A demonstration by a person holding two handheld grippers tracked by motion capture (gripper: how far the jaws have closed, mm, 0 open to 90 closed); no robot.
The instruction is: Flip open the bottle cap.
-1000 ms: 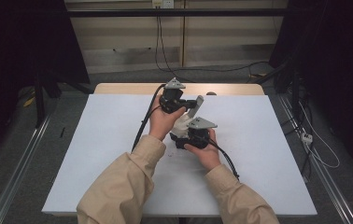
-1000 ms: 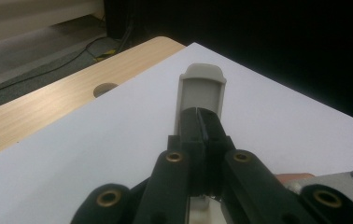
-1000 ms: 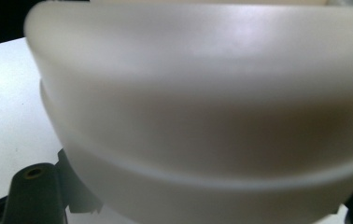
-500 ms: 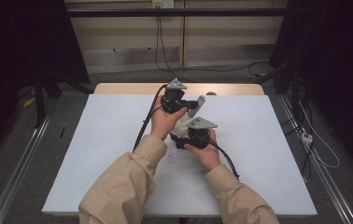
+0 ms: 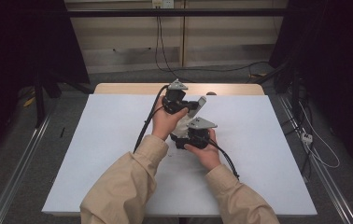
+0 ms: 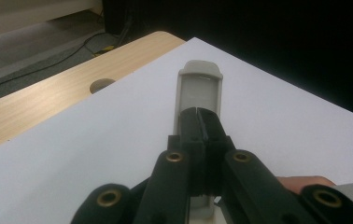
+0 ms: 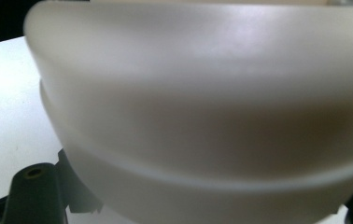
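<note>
Nearest the person, the right gripper [image 5: 184,135] is sitting low over the counter [image 5: 95,154], its jaws clenching on the pale plastic piece [image 5: 186,122]. In the right gripper view that piece [image 7: 202,107] is pressing right up against the camera, a rounded, cloudy white body with a ridge running across it, and the black jaws are showing at the bottom corners on either side of it.

Just beyond, the left gripper [image 5: 194,104] is holding the far end of the same piece. In the left gripper view its jaws are standing pressed together, gripping a flat grey tab [image 6: 199,91] that is sticking out past their tips above the white sheet [image 6: 95,140]. The two grippers are staying close together, with the piece raised and slanting between them near the middle of the counter's far half.

Farther off, the counter's bare wooden edge [image 6: 48,98] is showing a small round hole [image 6: 101,85].
</note>
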